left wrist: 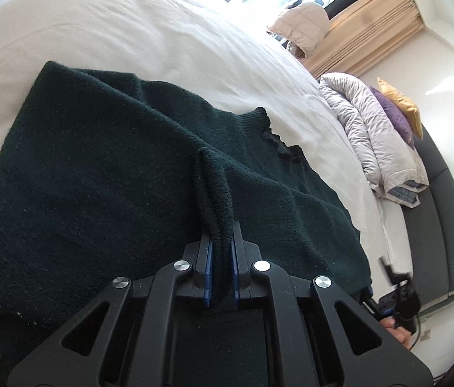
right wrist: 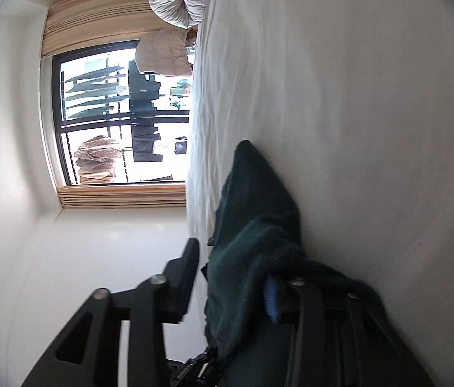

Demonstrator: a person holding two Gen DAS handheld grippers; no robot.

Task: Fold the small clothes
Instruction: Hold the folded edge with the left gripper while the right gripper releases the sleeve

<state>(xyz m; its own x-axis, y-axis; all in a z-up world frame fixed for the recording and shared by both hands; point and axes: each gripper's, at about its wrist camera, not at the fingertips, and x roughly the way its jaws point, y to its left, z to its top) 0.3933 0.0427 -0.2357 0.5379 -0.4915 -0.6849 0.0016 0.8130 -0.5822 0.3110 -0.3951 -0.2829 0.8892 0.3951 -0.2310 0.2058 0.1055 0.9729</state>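
A dark green knit sweater [left wrist: 98,174] lies spread on the white bed [left wrist: 130,32]. My left gripper [left wrist: 222,242] is shut on a pinched fold of the sweater, which rises in a ridge between the blue pads [left wrist: 208,258]. In the right wrist view, turned on its side, my right gripper [right wrist: 231,277] stands open with its jaws wide apart. The sweater [right wrist: 252,225] lies between them and drapes over the finger with the blue pad [right wrist: 271,300]. The right gripper also shows at the sweater's edge in the left wrist view [left wrist: 398,296].
A rolled grey duvet [left wrist: 375,135] with purple and yellow cushions [left wrist: 398,109] lies on a dark bench beside the bed. A beige pillow [left wrist: 301,25], curtains and a bright window [right wrist: 114,122] stand beyond the bed. The bed sheet [right wrist: 356,96] stretches away past the sweater.
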